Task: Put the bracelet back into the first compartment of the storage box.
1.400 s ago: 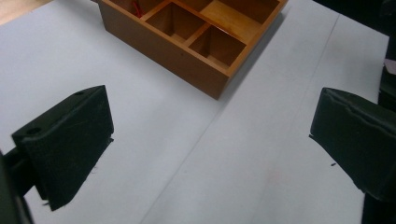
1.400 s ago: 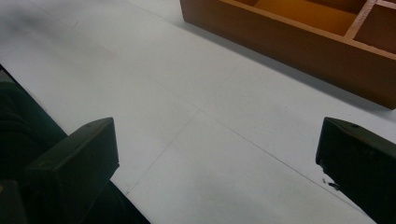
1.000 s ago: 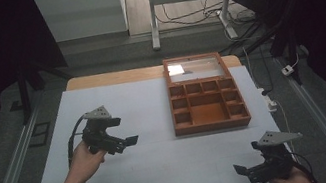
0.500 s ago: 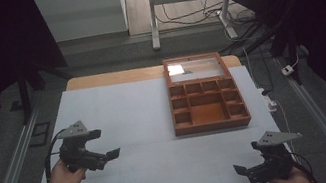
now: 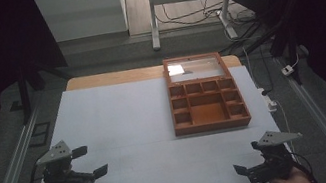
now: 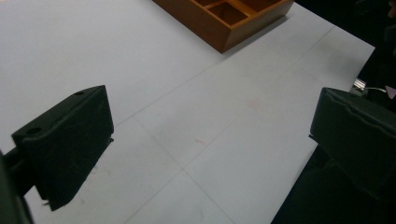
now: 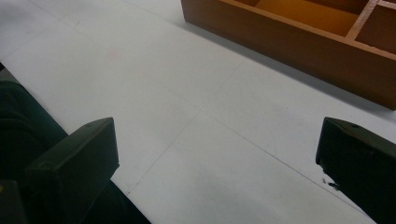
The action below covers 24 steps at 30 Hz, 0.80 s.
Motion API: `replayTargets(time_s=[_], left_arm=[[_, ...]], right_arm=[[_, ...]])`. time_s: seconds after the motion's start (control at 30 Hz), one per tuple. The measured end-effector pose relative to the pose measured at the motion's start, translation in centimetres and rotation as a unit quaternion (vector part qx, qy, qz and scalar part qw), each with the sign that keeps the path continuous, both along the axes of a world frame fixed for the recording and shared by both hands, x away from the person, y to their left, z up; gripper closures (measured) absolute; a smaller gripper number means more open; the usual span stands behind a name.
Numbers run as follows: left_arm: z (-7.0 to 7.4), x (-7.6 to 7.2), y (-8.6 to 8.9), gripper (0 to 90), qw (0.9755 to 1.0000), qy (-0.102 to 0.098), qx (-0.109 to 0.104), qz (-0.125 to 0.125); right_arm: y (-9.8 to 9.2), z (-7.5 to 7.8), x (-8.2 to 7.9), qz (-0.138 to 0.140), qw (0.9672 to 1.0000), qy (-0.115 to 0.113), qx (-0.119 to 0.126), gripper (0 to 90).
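Observation:
A brown wooden box point(image 5: 209, 123) with several open compartments stands at the back right of the white table cover point(image 5: 115, 120); its glass lid point(image 5: 196, 69) leans open behind it. My left gripper point(image 5: 90, 161) hovers near the front left corner, open, nothing between its jaws. In the left gripper view the open gripper point(image 6: 210, 135) looks across bare cover toward a corner of the box point(image 6: 219, 28). My right gripper point(image 5: 246, 170) is at the front right edge, open and empty. The right gripper view has the gripper point(image 7: 217, 161) facing the box's near wall point(image 7: 299, 42).
A white plug strip with a cable point(image 5: 269, 98) lies beside the table's right edge. Metal rails point(image 5: 12, 169) run along both sides on the floor. A desk frame point(image 5: 153, 17) stands beyond the far edge.
My left gripper has drawn back from the middle left of the table toward the front left corner. The right gripper has stayed where it was.

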<state>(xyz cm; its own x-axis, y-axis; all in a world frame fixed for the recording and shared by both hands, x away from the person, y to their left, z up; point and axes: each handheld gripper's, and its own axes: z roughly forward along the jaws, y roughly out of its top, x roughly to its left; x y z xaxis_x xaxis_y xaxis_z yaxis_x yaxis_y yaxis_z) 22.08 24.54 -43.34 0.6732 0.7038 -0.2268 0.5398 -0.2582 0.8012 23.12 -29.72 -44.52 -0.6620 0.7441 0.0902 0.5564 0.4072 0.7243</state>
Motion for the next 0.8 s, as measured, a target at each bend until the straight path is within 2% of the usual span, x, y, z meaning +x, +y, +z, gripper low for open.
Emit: replayTargets(time_s=[0.13,0.37,0.53,0.67,0.8], left_arm=[[-0.4,-1.1,0.7,0.0,0.9999,0.001,0.002,0.012],[-1.3,-3.0,2.0,0.1,0.9994,0.006,-0.007,0.034],[-2.1,-4.0,2.9,0.0,0.9988,0.019,-0.019,0.042],[-2.6,-4.5,3.4,0.0,0.9983,0.024,-0.012,0.052],[-3.0,-4.8,3.6,0.1,0.9979,0.026,0.006,0.059]], right_arm=[[0.0,0.0,0.0,0.0,1.0,0.0,0.0,0.0],[0.0,0.0,0.0,-0.001,1.0,0.0,0.002,0.0],[0.0,0.0,0.0,0.0,1.0,0.001,0.0,0.0],[0.0,0.0,0.0,-0.001,1.0,0.001,0.0,0.0],[0.1,0.0,0.0,-0.001,1.0,0.001,0.001,0.0]])
